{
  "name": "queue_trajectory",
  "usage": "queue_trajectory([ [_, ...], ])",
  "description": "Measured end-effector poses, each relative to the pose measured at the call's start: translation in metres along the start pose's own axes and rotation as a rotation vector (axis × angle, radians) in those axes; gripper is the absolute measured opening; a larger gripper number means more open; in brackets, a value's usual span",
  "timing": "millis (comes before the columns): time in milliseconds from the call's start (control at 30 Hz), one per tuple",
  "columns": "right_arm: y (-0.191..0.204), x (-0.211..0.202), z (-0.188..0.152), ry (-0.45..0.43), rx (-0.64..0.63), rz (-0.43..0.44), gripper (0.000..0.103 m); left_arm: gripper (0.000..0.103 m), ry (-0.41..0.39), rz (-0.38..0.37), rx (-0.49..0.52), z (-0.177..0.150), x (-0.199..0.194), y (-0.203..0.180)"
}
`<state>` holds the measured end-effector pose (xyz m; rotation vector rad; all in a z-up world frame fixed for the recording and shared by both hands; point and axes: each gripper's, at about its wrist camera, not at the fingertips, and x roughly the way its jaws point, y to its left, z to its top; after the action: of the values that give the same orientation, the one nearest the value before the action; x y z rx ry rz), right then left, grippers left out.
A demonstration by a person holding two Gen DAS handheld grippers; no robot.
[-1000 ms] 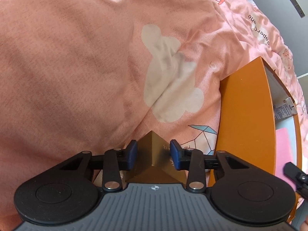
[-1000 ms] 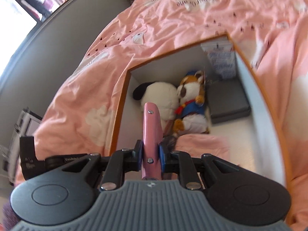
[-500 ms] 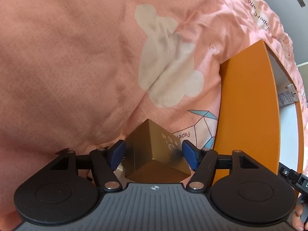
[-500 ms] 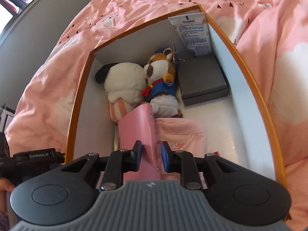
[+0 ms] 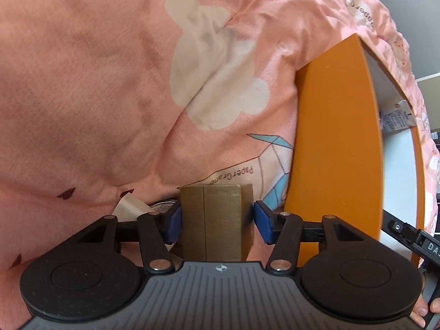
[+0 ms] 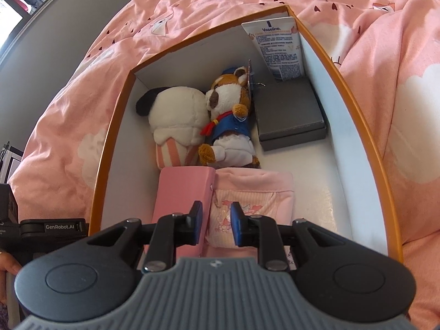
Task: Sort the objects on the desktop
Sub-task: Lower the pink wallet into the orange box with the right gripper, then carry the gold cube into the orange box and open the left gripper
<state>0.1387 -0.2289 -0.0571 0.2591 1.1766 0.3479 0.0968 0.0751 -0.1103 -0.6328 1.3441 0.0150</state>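
Outside the orange box [image 5: 335,143], at its nine o'clock, the left gripper [image 5: 217,221] stands open around a gold block [image 5: 211,220] on a pink quilt [image 5: 96,82], its pads not gripping. Inside, the right gripper [image 6: 214,224] hangs open, empty, above a pink case [image 6: 183,192] and pink cloth [image 6: 255,189]. At twelve o'clock lie two plush toys [image 6: 203,121], a grey box [image 6: 288,112] and a lotion tube [image 6: 277,46].
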Motion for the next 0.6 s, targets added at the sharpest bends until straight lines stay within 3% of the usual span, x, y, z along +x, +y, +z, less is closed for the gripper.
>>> queue_trajectory([
  [367,0.011,0.026,0.002,0.037,-0.055,0.033,0.016,0.054,-0.17,-0.059,0.106,-0.002,-0.064,-0.029],
  [600,0.016,0.026,0.01,0.018,-0.116,0.038,0.015,0.054,-0.222,-0.124,0.25,-0.005,-0.095,-0.071],
])
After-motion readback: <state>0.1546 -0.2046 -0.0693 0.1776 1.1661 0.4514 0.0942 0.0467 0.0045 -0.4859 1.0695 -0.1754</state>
